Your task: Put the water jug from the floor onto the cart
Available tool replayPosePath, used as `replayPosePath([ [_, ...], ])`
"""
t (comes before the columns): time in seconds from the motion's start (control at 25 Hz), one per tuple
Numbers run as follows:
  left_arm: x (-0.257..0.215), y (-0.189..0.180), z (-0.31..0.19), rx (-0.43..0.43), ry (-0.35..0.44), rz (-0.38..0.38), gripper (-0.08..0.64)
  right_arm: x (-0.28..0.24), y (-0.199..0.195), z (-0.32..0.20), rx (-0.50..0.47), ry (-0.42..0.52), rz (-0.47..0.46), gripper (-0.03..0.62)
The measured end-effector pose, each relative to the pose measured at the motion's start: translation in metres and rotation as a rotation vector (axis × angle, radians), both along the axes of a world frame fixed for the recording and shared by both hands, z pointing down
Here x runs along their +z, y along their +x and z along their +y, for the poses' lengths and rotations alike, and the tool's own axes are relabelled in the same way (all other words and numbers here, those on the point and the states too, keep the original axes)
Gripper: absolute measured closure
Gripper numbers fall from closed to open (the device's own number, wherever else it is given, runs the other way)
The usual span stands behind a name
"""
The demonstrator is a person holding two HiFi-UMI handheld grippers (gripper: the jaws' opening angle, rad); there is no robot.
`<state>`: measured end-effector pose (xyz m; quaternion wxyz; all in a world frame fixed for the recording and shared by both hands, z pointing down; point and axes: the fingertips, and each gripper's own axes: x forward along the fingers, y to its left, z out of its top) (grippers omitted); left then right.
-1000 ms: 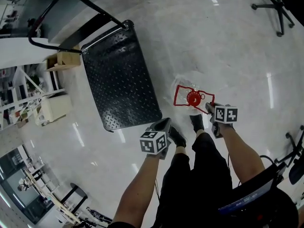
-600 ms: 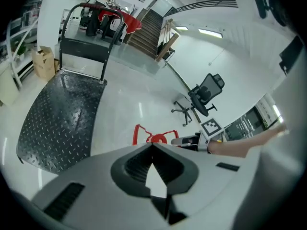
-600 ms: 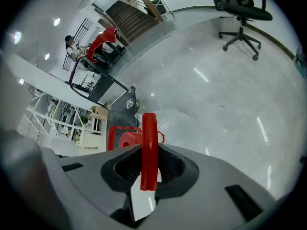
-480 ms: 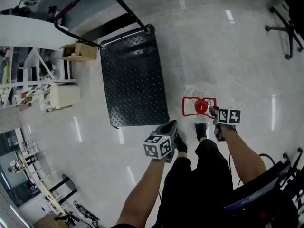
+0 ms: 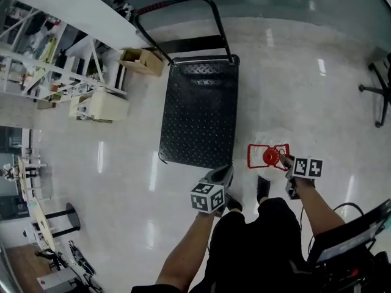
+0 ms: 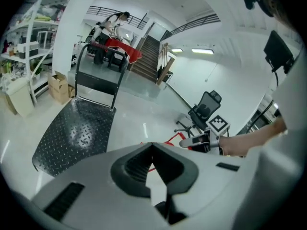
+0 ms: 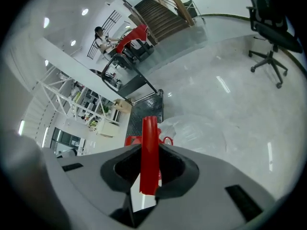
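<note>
The water jug (image 5: 267,157) is clear with a red cap and a red carrying frame. It hangs just right of the cart's near end, its clear body (image 7: 194,129) showing beyond the jaws in the right gripper view. My right gripper (image 5: 283,159) is shut on a red strip of the jug's handle (image 7: 149,150), which stands upright between the pads. The black chequer-plate cart (image 5: 198,112) lies ahead, its push handle (image 5: 183,5) at the far end. My left gripper (image 5: 222,175) hovers by the cart's near right corner, its jaws (image 6: 152,147) shut and holding nothing.
A cardboard box (image 5: 142,60) and a white cabinet (image 5: 101,108) stand left of the cart, beside white shelving (image 5: 55,66). An office chair (image 5: 380,87) is at the far right. The person's shoe (image 5: 263,187) is below the jug.
Both grippers have risen, and the jug has come up with the right one. The view has swung so the cart lies straight ahead, farther below.
</note>
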<state>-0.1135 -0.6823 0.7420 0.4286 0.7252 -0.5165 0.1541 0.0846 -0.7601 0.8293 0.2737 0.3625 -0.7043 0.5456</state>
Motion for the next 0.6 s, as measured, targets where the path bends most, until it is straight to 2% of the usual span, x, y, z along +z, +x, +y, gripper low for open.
replayPosePath([
  [0.12, -0.030, -0.021, 0.011, -0.052, 0.057, 0.002, 0.560, -0.030, -0.024, 0.003, -0.041, 0.027, -0.019, 0.515],
  [0.28, -0.058, -0.059, 0.032, -0.070, 0.093, -0.041, 0.560, -0.065, -0.073, 0.008, -0.084, 0.062, -0.047, 0.515],
  [0.48, -0.098, -0.118, 0.053, -0.148, 0.179, -0.050, 0.560, -0.100, -0.150, 0.010, -0.128, 0.086, -0.087, 0.515],
  [0.6, -0.114, -0.164, 0.074, -0.193, 0.197, -0.070, 0.560, -0.119, -0.206, 0.017, -0.160, 0.098, -0.116, 0.515],
])
